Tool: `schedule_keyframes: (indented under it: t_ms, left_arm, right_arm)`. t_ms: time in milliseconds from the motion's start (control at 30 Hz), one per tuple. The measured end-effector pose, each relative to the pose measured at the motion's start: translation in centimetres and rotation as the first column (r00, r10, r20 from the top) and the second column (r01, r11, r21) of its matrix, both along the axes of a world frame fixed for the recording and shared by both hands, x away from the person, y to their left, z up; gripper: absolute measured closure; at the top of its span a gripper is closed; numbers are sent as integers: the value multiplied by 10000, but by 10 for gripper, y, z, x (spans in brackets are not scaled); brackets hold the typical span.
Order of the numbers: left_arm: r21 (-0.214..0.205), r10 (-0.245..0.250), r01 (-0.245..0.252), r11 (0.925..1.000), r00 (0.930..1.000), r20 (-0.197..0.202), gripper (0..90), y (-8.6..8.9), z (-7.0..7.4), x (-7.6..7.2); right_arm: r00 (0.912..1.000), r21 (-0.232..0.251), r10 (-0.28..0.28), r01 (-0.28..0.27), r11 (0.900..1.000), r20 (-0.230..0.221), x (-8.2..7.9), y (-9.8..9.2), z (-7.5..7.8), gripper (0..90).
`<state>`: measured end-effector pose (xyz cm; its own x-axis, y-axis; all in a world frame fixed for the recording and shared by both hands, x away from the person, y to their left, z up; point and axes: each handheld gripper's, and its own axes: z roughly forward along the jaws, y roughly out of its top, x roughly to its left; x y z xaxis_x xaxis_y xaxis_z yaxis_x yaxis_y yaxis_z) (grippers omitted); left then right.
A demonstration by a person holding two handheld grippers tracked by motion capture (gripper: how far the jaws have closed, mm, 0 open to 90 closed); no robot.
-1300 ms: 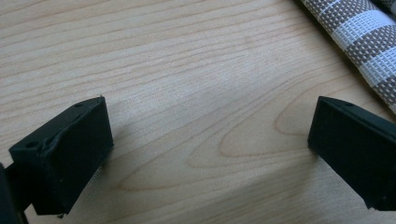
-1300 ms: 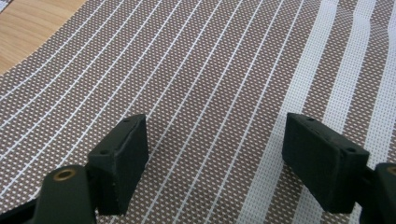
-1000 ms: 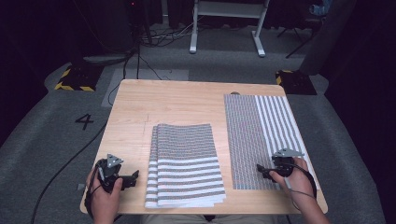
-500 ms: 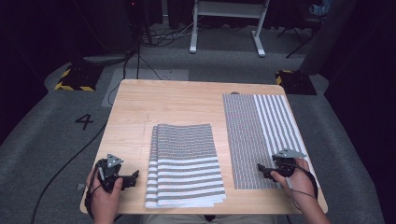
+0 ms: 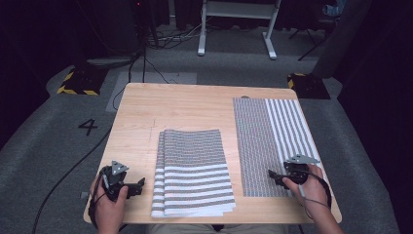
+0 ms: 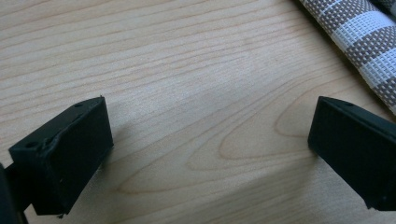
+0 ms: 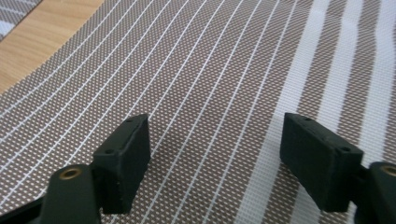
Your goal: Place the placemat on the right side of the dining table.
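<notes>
I see the flat striped mat (image 5: 270, 146) lying spread out on the right side of the bench (image 5: 185, 109), running from the far edge almost to the near edge. My right gripper (image 5: 273, 176) sits over its near end; in the right gripper view its fingers (image 7: 123, 161) stand wide apart just above the brown weave (image 7: 196, 93), close to where the broad white stripes begin, and they hold nothing.

To the left of that mat, in the middle of the bench near me, lies the stack of folded mats (image 5: 192, 171), with a strip of bare wood between the two.

My left gripper (image 5: 139, 185) rests at the near left corner of the bench, just beside the stack's left edge. In the left gripper view its fingers (image 6: 70, 154) are spread wide over bare wood, empty, with a corner of the stack (image 6: 359, 37) at the upper right.
</notes>
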<state>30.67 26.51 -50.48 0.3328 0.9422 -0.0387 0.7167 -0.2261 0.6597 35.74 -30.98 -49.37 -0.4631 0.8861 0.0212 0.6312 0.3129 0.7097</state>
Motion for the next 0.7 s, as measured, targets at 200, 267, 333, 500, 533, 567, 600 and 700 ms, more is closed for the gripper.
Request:
schedule_keyframes:
  t_ms: [200,267,333,500,533,567,600,700]
  left_arm:
    - [-2,-2,2,10000,10000,1,0,0,0,0]
    - [-4,-3,3,10000,10000,2,0,0,0,0]
    - [-3,-9,9,10000,10000,-1,0,0,0,0]
    - [20,-48,48,10000,10000,14,1,1,0,-1]
    - [0,-151,151,9999,9999,-8,1,1,0,-2]
    - [17,-178,178,9998,9998,11,1,2,0,-2]
    - [19,-214,214,9998,9998,7,1,2,0,-3]
    - [43,-421,421,9991,9991,-3,1,4,0,-4]
  right_arm:
    - [9979,206,294,-306,9993,573,-4,2,22,255]
    - [9958,202,563,-579,9981,721,-6,6,29,254]
    - [9936,294,758,-785,9965,843,-9,12,36,254]
    - [9829,341,1416,-1465,9886,1178,-14,29,54,254]
    - [9821,456,1452,-1516,9874,1201,-15,32,56,254]
    - [9791,532,1610,-1686,9843,1245,-17,36,60,254]
    - [9769,672,1696,-1793,9815,1300,-18,39,63,254]
    - [9695,679,2002,-2112,9751,1415,-23,47,70,254]
